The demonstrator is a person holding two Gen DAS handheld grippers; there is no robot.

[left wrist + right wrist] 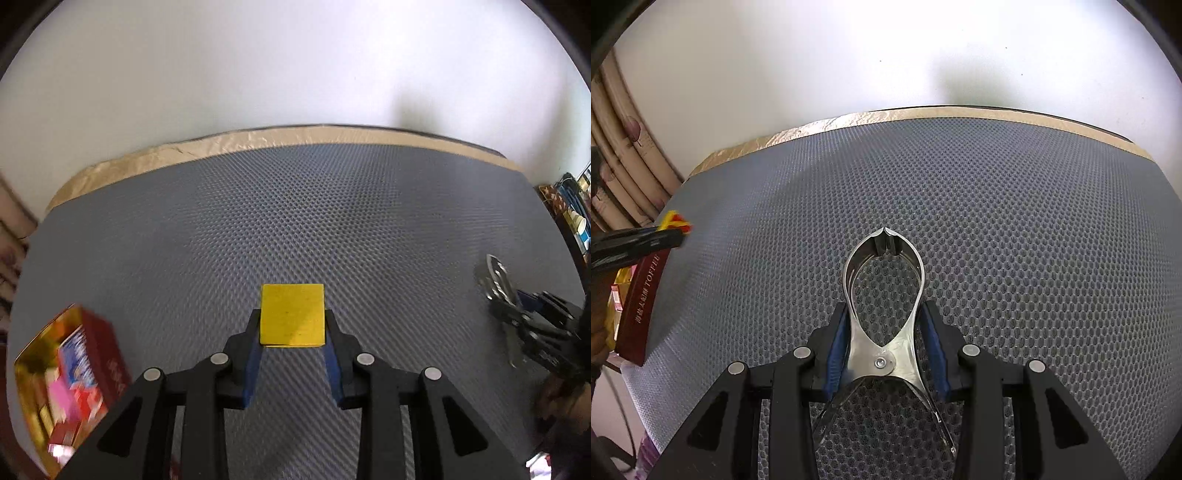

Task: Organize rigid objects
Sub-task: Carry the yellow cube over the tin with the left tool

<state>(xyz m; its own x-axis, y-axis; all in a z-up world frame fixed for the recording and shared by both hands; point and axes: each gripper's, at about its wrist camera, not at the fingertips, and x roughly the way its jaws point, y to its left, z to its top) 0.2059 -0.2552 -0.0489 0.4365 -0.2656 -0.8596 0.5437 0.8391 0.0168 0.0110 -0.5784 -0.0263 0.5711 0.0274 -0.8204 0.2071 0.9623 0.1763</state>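
Left tool [292,325]: clamped on block [292,314].
Right tool [884,328]: clamped on clip [884,314].
Box [74,373]: left of left tool, partly filled.
Left: both still to be stowed, I judge.

Grey mesh-mat table [997,206], tan tape along its far edge.
A dark red toffee box [641,314] sits at its left edge.

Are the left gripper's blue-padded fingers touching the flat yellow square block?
Touching. In the left wrist view the left gripper has both blue pads against opposite sides of the yellow square block, with no gap visible.
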